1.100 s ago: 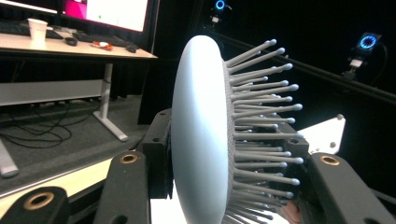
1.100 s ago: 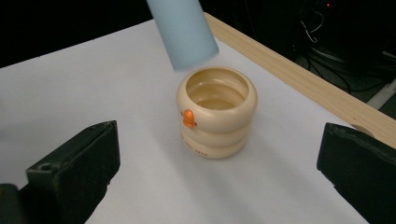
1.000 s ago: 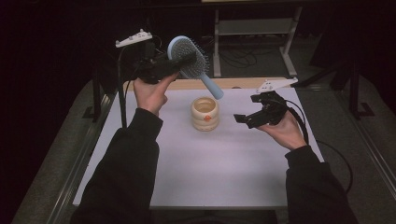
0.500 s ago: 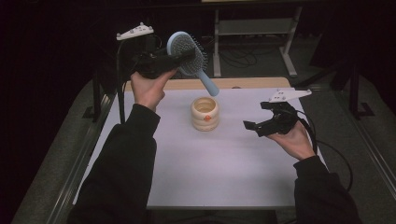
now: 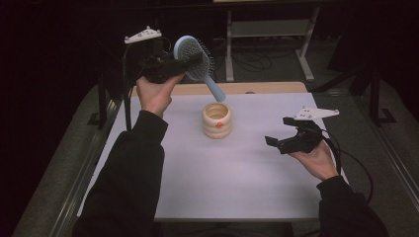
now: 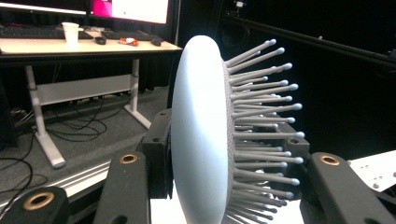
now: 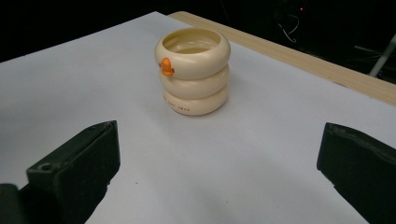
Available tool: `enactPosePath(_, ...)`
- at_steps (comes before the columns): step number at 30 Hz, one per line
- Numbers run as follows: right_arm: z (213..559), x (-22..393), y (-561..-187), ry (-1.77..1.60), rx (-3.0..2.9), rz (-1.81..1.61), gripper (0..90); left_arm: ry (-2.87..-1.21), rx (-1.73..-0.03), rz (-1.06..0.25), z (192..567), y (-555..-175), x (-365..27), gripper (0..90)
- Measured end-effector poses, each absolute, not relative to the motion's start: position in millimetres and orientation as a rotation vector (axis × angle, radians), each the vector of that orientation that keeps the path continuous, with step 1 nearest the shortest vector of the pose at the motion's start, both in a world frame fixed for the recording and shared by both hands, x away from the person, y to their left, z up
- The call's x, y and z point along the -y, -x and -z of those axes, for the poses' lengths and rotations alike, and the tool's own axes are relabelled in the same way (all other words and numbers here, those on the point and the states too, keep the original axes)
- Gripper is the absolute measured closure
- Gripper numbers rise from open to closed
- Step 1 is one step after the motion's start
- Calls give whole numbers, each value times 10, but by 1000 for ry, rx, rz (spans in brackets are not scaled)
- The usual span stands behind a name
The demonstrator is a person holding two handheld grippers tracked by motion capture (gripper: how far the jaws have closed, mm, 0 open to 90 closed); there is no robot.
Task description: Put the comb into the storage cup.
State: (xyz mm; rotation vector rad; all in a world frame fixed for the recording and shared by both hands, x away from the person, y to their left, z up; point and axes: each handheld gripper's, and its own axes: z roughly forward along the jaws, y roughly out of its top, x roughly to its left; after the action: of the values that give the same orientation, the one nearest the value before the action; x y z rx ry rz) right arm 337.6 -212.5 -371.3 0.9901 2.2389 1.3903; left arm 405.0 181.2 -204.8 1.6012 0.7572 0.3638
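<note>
Gripping a pale blue hairbrush (image 5: 192,54) by its oval head, the left tongs (image 5: 190,61) hold it raised above the far left part of the white tabletop (image 5: 237,173), clenched on both faces of the head. In the left gripper view the brush (image 6: 201,135) stands edge-on between the black jaws, its smooth, rounded back toward the left jaw and its rows of thin grey bristles with small ball tips toward the right one. From the high view the light blue handle slants down and to the right, its end hanging just above and behind a cream holder (image 5: 217,120), not touching it. That holder stands upright near the middle of the tabletop, shaped like three stacked rounded rings, with a small orange mark on the side of the top ring and faint lettering on the lowest ring (image 7: 194,77). Its mouth is open, and what shows of its inside is bare cream wall. The right tongs (image 5: 276,143) hover low over the right side of the tabletop, released, jaws spread wide with nothing between them, pointing toward the holder and well apart from it
</note>
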Motion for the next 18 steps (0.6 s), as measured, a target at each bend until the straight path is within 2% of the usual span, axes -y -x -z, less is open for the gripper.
enactPosePath(18, 3950, 2309, -3176, -1018, -2208, -1365, 0, -1643, -815, -375, 2245, -4200, -1858, 517)
